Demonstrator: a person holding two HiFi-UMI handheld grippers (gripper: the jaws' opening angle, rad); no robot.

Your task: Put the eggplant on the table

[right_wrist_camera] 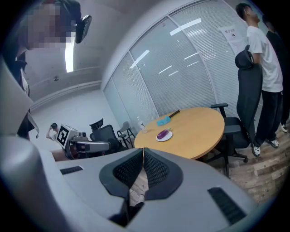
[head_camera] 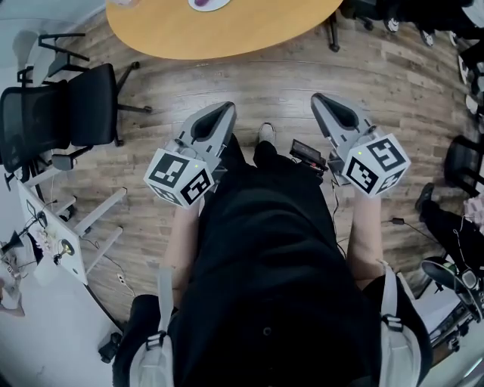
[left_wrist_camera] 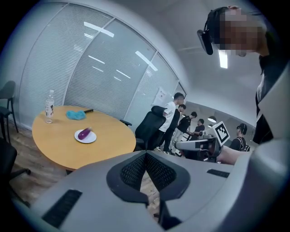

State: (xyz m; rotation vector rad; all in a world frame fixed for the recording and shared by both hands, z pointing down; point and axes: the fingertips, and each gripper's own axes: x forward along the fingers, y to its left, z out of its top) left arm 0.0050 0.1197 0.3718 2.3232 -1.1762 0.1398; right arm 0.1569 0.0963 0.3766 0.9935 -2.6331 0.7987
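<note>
The purple eggplant (left_wrist_camera: 84, 133) lies on a small white plate (left_wrist_camera: 92, 139) on the round wooden table (left_wrist_camera: 54, 145), well ahead of both grippers. The right gripper view has the eggplant (right_wrist_camera: 162, 134) on the plate (right_wrist_camera: 168, 137) too. In the head view only the plate's edge (head_camera: 209, 6) shows at the top of the table (head_camera: 219, 34). My left gripper (head_camera: 225, 108) and right gripper (head_camera: 319, 98) are held side by side over the floor, short of the table. Each has its jaws shut with nothing in them: left (left_wrist_camera: 146, 154), right (right_wrist_camera: 143, 150).
A clear bottle (left_wrist_camera: 49, 107) and a blue cloth (left_wrist_camera: 75, 115) sit on the table's far side. Black office chairs stand to the left (head_camera: 72, 113) and behind the table (right_wrist_camera: 247, 90). Several people stand in the background (left_wrist_camera: 174, 120). The floor is wood planks (head_camera: 265, 83).
</note>
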